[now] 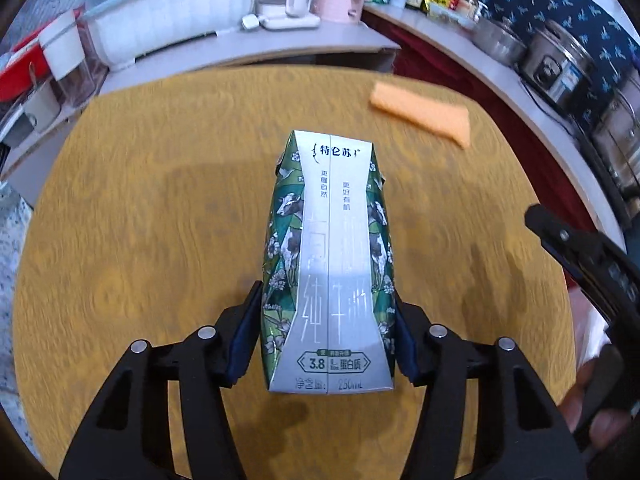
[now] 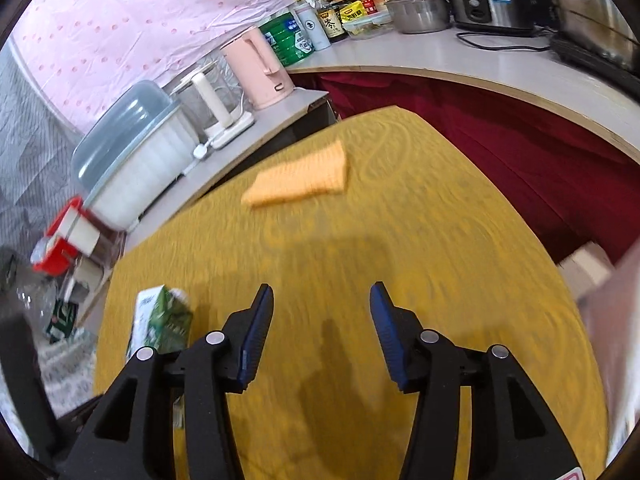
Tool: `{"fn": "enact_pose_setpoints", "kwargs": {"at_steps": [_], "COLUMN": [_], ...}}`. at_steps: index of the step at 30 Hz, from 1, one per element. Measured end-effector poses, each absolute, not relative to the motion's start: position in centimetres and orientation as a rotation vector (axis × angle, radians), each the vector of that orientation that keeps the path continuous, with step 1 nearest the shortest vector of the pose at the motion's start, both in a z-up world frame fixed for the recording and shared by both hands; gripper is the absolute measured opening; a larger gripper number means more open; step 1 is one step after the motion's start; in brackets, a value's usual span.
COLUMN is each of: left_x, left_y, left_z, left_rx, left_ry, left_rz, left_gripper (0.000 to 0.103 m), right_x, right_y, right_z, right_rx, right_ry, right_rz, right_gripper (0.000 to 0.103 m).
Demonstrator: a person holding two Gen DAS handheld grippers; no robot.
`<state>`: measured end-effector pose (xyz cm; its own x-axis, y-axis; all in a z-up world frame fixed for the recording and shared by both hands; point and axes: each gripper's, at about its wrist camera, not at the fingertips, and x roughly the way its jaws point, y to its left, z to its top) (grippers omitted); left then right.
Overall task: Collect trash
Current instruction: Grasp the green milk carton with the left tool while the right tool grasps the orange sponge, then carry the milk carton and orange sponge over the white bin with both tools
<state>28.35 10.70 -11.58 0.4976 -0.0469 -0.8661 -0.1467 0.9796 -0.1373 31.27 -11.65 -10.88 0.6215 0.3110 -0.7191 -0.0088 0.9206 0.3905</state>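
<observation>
The left gripper (image 1: 328, 344) was clamped on a milk carton (image 1: 330, 256), its two blue pads pressed against the carton's green side panels close to the base, so that the silver front face ran straight ahead of the fingers with the folded top farthest from the tool. The carton sat between the jaws above the round yellow table (image 1: 120, 240); whether it was touching the tabletop could not be told. Ahead of the carton's top and off to the right lay an orange cloth (image 1: 422, 114), well apart from the carton and flat on the table. The right gripper (image 2: 322, 334) hung over the table with its jaws spread wide and only bare tabletop between the blue pads. From that tool, the milk carton (image 2: 160, 320) showed low to the left, just outside its left finger, partly hidden behind the black linkage, while the orange cloth (image 2: 300, 180) lay straight ahead and slightly left, well beyond the fingertips. Both views were smeared by motion blur.
</observation>
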Motion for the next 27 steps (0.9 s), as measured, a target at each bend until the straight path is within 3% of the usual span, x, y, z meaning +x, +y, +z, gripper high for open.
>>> {"fn": "enact_pose_setpoints", "kwargs": {"at_steps": [12,21,23,25,27], "left_x": [38.1,41.1,41.1,41.0,40.7], "left_y": [13.0,12.9,12.8,12.6,12.4], "left_z": [-10.6,-11.6,-11.6,-11.6,-11.3], "left_rx": [-0.168,-0.133,-0.132,-0.134,-0.132], "left_ry": [0.968,0.961,0.961,0.962,0.96], "left_rz": [0.095,0.096,0.094,0.092,0.089], "left_gripper": [0.054,0.054,0.054,0.054,0.054], "right_x": [46.4,50.5,50.5,50.2,49.5], "right_y": [-9.9,-8.7,-8.5,-8.3,-8.5], "right_z": [-13.7,-15.4,-15.4,-15.5,-15.6], "right_rx": [0.376,0.325,0.3,0.268,0.26], "right_ry": [0.9,0.929,0.931,0.931,0.935], "right_rz": [0.125,0.106,0.101,0.092,0.096], "right_gripper": [0.057,0.058,0.053,0.039,0.032]}}
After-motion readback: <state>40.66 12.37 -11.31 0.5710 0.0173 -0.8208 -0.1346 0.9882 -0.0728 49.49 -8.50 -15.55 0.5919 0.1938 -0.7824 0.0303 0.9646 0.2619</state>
